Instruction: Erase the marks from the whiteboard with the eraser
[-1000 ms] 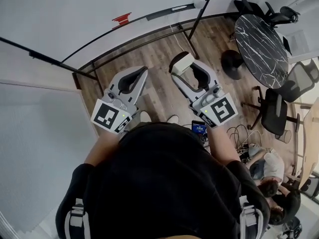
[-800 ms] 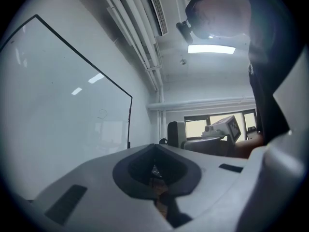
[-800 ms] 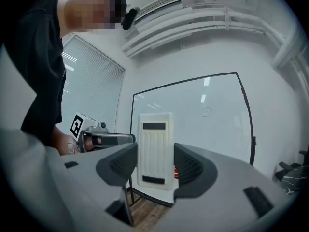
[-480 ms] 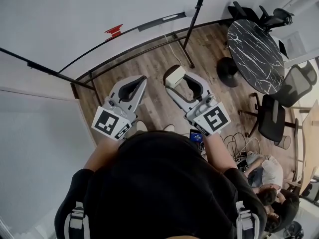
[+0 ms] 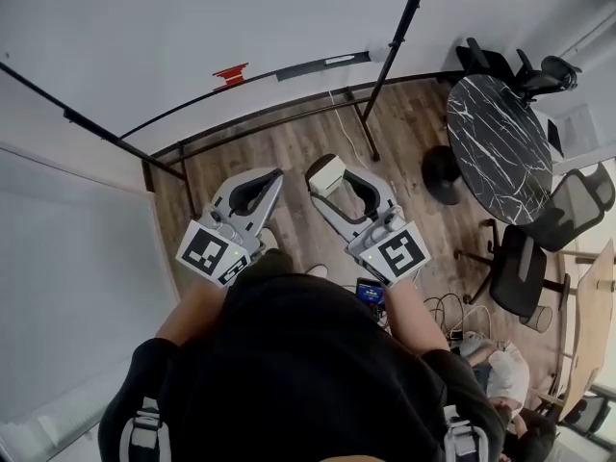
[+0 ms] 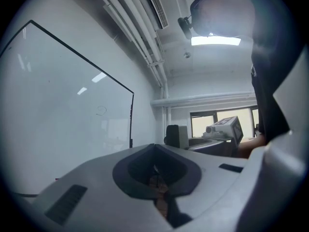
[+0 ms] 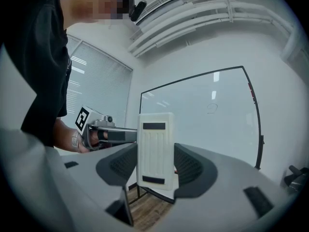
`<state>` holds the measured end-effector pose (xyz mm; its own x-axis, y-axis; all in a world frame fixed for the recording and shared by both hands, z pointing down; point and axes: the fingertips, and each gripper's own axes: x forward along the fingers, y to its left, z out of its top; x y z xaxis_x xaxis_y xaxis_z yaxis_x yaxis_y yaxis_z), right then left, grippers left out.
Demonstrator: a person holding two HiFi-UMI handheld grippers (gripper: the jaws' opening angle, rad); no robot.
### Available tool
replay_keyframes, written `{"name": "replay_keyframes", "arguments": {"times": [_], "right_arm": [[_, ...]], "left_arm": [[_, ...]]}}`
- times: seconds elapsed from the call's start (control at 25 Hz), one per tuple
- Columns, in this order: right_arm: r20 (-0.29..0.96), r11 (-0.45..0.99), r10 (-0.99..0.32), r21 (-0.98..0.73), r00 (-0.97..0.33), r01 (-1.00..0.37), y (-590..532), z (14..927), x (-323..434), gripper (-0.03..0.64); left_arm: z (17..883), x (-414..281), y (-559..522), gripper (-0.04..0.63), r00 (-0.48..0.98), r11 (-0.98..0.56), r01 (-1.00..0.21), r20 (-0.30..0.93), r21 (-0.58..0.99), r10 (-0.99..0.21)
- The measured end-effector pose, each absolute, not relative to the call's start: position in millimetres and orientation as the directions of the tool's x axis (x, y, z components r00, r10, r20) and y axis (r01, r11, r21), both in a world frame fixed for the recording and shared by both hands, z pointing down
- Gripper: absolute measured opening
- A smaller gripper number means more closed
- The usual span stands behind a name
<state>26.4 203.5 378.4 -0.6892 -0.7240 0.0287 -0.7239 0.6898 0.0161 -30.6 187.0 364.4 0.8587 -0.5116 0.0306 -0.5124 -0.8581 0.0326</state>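
Eraser [image 5: 325,173] clamped in right gripper [image 5: 330,177], drawn nearer the body than before, left gripper [image 5: 260,183] closed empty, whiteboard [image 5: 173,27] ahead

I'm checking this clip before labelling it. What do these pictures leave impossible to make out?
What the mark on the whiteboard shows: too small, both gripper views.
Far face of the eraser: hidden by its own body, right gripper view.
What the red thing at the whiteboard's edge is: too small, head view.
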Motion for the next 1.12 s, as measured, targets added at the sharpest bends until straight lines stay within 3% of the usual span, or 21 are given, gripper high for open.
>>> {"name": "replay_keyframes", "arguments": {"times": [0.6,1.12], "right_arm": [[0.022,0.669,-0.743,0.015,-0.669,-0.743,127.6,371.3,15.6,0.233],[0.010,0.617,-0.787,0.018,-0.617,-0.787,12.5,356.8,-3.0,0.233]], "left_arm": [[366.0,-50.8,113.2,0.006,0.824,-0.824,-0.566,0.030,-0.004,-0.566],[356.9,-67.4,-12.6,0.006,0.860,-0.860,-0.509,-0.030,0.029,-0.510]]}}
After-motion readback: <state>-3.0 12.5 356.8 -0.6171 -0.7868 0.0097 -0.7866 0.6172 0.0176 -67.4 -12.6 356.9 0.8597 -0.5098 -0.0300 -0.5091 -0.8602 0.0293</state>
